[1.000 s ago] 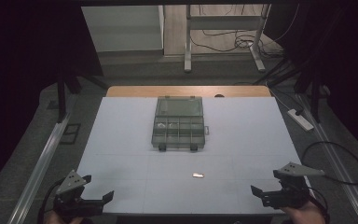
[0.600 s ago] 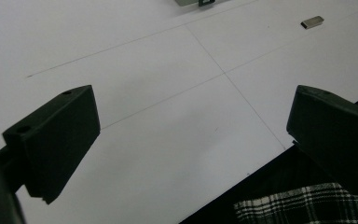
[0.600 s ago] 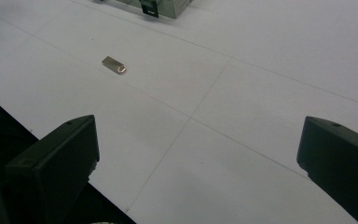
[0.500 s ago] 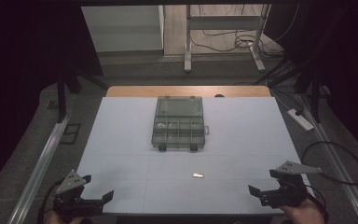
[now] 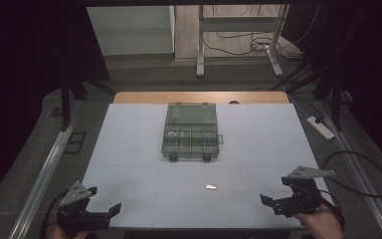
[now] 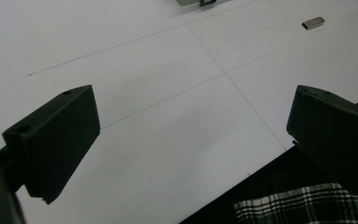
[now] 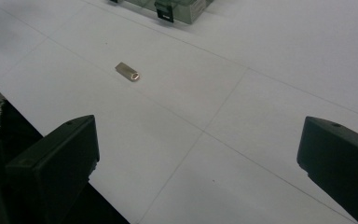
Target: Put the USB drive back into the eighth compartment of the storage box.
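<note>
A small brass-coloured metal piece [image 5: 211,187] lies on the white table [image 5: 129,149], near the front and middle. It also lies ahead of my open jaws in the left gripper view [image 6: 313,23] and the right gripper view [image 7: 127,72]. A clear compartment box [image 5: 191,130] with dark latches sits at the table's centre, lid up. My left gripper [image 5: 110,213] hovers over the front left corner, open and empty. Over the front right, my right gripper [image 5: 269,204] points left toward the metal piece, open and empty.
The box's front edge and a latch [image 7: 165,11] show beyond the metal piece. The table's front edge lies under both grippers, with plaid fabric [image 6: 307,205] below it. A power strip [image 5: 321,127] and cables [image 5: 358,169] lie on the floor at right.
My right gripper has crept slightly left and forward over the table's front edge. The left gripper has barely moved. The metal piece and box stay put.
</note>
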Demonstrator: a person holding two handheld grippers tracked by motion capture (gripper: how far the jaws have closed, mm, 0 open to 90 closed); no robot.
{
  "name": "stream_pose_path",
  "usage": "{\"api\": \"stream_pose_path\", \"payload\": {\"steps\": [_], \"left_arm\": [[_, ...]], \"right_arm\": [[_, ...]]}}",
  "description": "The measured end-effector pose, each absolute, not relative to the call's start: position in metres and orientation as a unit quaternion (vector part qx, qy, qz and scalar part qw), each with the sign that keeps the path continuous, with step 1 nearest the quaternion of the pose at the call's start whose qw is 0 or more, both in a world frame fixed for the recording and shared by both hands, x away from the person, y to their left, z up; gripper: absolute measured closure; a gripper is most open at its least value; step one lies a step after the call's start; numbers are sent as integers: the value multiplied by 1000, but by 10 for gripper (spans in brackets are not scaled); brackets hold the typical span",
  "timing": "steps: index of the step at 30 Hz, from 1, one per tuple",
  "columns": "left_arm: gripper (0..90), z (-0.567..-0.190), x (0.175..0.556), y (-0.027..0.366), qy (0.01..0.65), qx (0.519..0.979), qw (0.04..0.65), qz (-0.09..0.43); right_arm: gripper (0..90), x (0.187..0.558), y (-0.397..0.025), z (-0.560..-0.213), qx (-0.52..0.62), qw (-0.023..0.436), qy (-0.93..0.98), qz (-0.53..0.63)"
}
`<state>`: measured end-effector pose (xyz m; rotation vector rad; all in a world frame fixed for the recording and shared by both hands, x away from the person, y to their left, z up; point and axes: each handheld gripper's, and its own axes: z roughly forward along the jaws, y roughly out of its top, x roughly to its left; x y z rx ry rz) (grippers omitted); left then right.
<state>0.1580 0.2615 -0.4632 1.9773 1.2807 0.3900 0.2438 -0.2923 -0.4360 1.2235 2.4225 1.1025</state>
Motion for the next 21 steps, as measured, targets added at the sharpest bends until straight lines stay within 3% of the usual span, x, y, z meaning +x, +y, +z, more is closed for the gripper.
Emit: {"api": "stream_pose_path", "payload": {"steps": [21], "left_arm": [[28, -463, 158, 262, 501, 768, 369, 151]], "right_arm": [[0, 260, -266, -439, 382, 99, 843, 367]]}}
